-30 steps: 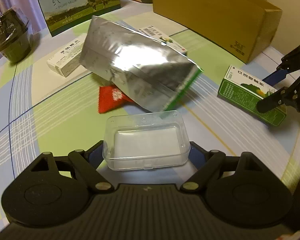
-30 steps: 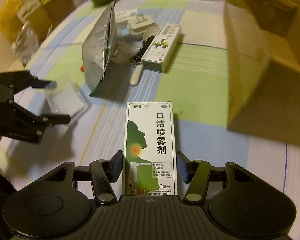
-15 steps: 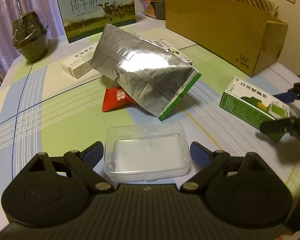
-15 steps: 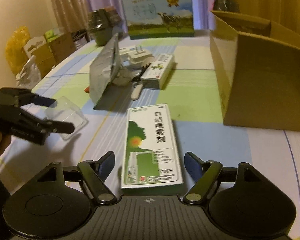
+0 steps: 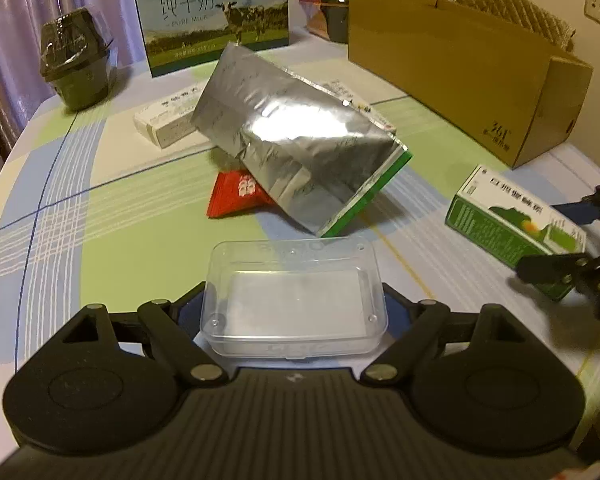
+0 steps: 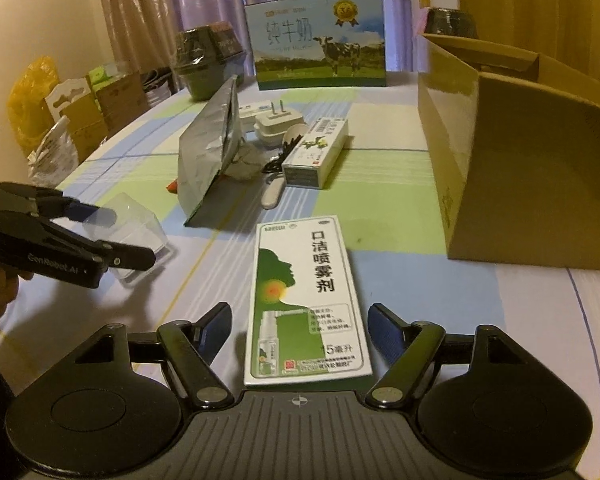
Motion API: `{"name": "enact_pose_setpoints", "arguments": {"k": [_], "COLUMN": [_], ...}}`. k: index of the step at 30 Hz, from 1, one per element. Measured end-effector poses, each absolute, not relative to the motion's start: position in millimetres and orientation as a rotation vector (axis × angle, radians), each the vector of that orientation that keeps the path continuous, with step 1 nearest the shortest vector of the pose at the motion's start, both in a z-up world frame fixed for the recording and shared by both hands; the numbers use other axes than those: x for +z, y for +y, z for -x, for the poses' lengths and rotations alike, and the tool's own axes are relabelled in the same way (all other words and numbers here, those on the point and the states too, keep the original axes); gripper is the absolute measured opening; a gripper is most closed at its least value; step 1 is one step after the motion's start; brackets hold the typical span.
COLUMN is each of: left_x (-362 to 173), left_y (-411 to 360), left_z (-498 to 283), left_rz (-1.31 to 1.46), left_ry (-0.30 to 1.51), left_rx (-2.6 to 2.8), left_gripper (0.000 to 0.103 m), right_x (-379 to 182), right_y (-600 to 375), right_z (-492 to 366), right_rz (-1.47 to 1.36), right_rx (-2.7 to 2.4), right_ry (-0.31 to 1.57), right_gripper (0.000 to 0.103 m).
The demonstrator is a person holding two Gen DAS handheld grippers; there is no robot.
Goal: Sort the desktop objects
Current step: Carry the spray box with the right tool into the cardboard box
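A clear plastic box [image 5: 296, 304] sits between the fingers of my left gripper [image 5: 292, 300], whose pads press against its two short sides. The right wrist view shows the same box [image 6: 140, 236] held in my left gripper [image 6: 124, 236], just over the tablecloth. A green-and-white spray carton [image 6: 308, 300] lies flat on the table between the spread fingers of my right gripper [image 6: 300, 320], with a gap on each side. In the left wrist view that carton [image 5: 512, 224] is at the right, and my right gripper [image 5: 544, 240] straddles its near end.
A silver foil pouch [image 5: 296, 148] leans over a red packet [image 5: 236, 196] mid-table. An open cardboard box [image 5: 460, 68] stands at the right. Behind are a milk gift box [image 5: 216, 12], a white medicine carton [image 5: 168, 120] and a wrapped dark pot [image 5: 76, 68]. A plug [image 6: 276, 124] and a small carton [image 6: 316, 152] lie beyond.
My left fingers, spread half a second ago, have closed in on the clear box. My right fingers widened from a second ago and stay apart. Both cameras have tilted upward.
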State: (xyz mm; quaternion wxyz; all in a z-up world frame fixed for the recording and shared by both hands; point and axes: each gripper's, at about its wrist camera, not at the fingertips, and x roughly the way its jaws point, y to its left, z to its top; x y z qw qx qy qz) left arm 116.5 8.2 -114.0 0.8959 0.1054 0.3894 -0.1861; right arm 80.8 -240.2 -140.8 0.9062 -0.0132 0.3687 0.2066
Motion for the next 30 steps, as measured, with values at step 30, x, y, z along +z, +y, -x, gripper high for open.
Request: {"name": "enact_pose_setpoints", "arguments": {"k": [30], "left_x": [-16], "left_y": [-62], "left_z": [-118], "left_rz": [-0.252], "left_ry": [0.664], "left_rx": [-0.476], "left_gripper": [0.083], "right_x": [-40], "right_y": [-294], "right_z": [-82], "right_rz": [0.022], "right_rx": [0.312], "right_ry": [0.601], "right_gripper": [0.053]}}
